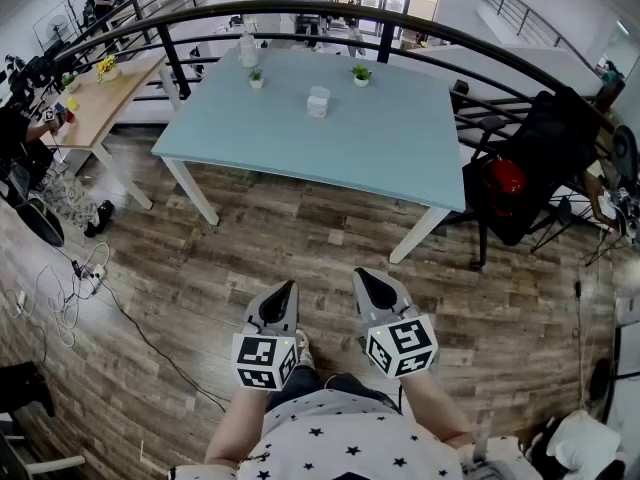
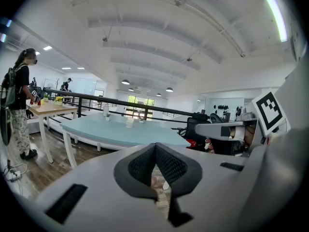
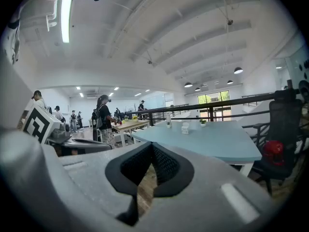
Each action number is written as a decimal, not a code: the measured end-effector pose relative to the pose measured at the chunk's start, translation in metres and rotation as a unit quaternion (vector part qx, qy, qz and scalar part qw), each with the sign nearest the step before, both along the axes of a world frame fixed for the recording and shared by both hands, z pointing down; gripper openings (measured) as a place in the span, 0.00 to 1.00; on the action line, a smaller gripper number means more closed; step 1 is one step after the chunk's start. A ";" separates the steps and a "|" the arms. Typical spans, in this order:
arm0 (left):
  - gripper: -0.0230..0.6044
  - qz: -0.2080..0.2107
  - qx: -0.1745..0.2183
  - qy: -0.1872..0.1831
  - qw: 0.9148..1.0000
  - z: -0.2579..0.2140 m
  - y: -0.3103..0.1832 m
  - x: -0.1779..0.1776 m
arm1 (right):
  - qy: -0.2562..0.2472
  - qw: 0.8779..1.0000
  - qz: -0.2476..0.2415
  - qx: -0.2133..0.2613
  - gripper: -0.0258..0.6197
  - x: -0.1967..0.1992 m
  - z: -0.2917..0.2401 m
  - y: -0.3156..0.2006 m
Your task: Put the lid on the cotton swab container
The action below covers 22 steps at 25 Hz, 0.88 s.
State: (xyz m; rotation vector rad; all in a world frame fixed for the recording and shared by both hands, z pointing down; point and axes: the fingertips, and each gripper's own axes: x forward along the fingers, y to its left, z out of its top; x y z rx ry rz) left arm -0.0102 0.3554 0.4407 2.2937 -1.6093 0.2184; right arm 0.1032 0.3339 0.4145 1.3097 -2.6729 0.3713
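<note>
A small white cotton swab container (image 1: pixel 318 101) stands near the far middle of the light blue table (image 1: pixel 400 158); it also shows as a tiny white shape (image 3: pixel 185 128) in the right gripper view and faintly (image 2: pixel 129 123) in the left gripper view. Whether its lid is on I cannot tell at this distance. My left gripper (image 1: pixel 285 291) and right gripper (image 1: pixel 366 278) hang side by side over the wooden floor, well short of the table. Both are shut with nothing between the jaws.
Two small potted plants (image 1: pixel 361 73) (image 1: pixel 256 78) and a bottle (image 1: pixel 248 48) stand at the table's far edge. A black railing (image 1: pixel 300 8) curves behind it. A black chair with a red item (image 1: pixel 505 183) sits right of the table. A wooden desk (image 1: pixel 100 103) with people is at left; cables (image 1: pixel 70 278) lie on the floor.
</note>
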 end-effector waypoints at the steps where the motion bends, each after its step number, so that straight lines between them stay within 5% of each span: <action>1: 0.04 0.002 0.001 -0.002 1.000 -0.001 0.005 0.004 | 0.002 1.000 -0.001 0.000 0.05 0.003 0.000 0.006; 10: 0.04 0.022 0.007 -0.012 1.000 -0.003 0.022 0.022 | 0.000 1.000 -0.002 0.001 0.05 0.011 -0.004 0.032; 22: 0.04 0.022 0.007 0.007 1.000 -0.004 -0.018 0.005 | -0.017 1.000 -0.012 -0.005 0.05 -0.010 -0.004 -0.004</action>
